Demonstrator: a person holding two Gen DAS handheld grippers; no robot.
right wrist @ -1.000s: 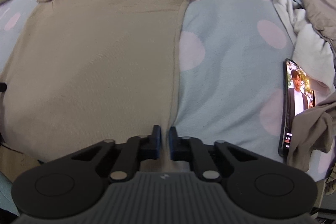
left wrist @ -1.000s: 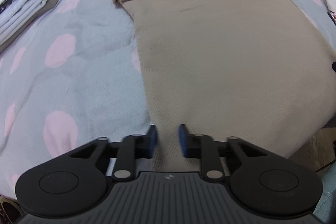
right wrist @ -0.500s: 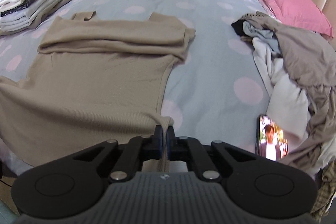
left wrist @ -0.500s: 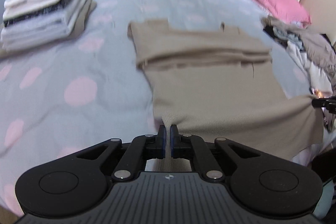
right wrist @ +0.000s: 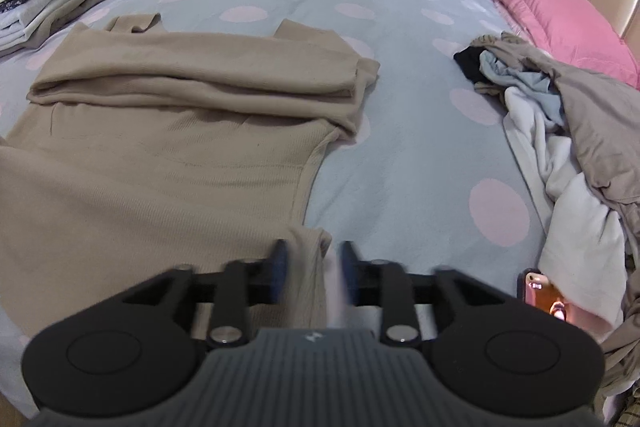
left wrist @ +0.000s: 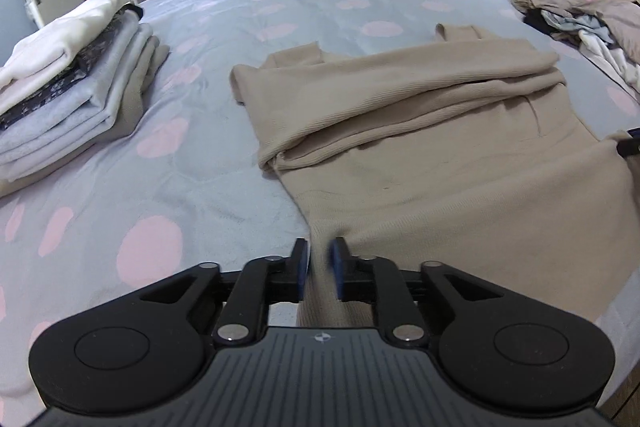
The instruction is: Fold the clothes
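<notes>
Both tools stand at the near hem of the beige sweater [left wrist: 460, 163], spread on the bed [left wrist: 192, 179] with sleeves folded across. Left tool [left wrist: 319, 259] and right tool [right wrist: 313, 259]: jaws just opening, fabric slack between them, not pinched.

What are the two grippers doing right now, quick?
Left gripper: just opened, jaws apart, the beige sweater hem lies loose between them.
Right gripper: just opened wider, sweater corner between, not pinched.
</notes>
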